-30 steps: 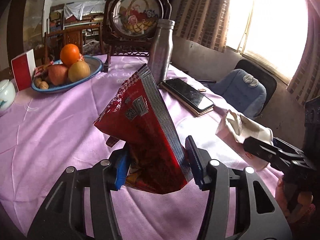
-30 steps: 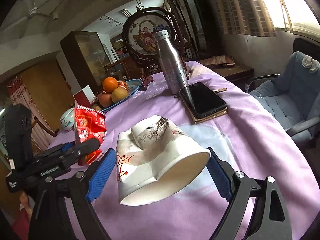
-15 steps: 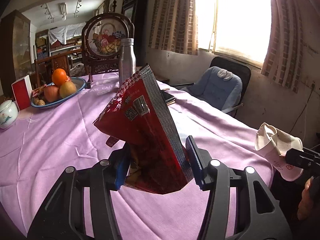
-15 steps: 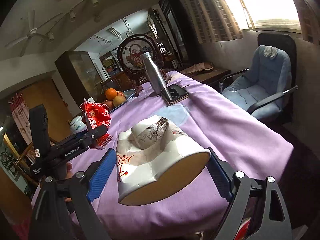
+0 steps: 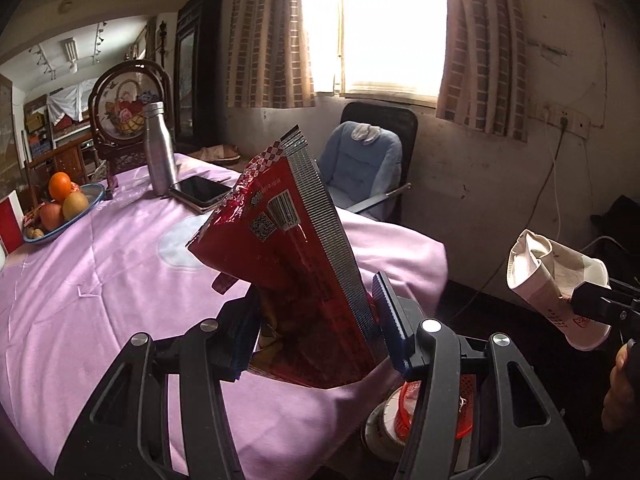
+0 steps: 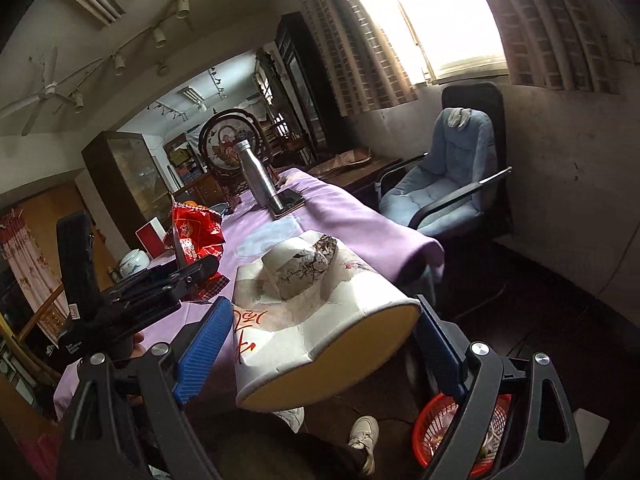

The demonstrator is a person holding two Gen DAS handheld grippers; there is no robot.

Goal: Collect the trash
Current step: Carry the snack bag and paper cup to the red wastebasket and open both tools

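**Entry: two pieces of trash in carriage, hazards noted**

Item 1. A crinkled red foil snack bag with a silver serrated seam is held clenched at its lower part by the left gripper, above the near edge of the round table under a lilac cloth. Only the bottom of the bag is pinched; the tall upper part stands free. A slip through the blue pads is judged possible, the foil being slick and springy.

Item 2. A crushed white paper cup with printed red characters is grasped across its flattened wall by the right gripper, carried clear of the table's edge, over the dark floor. The dented wall may be expected to give further, by which the hold would be loosened.

Item 3. A red plastic mesh basket is seen on the floor below, largely hidden behind the gripper frame. An early release is judged likely to land either piece beside its rim.

Item 4. A person's white shoe is noted near the basket; crowding is possible.
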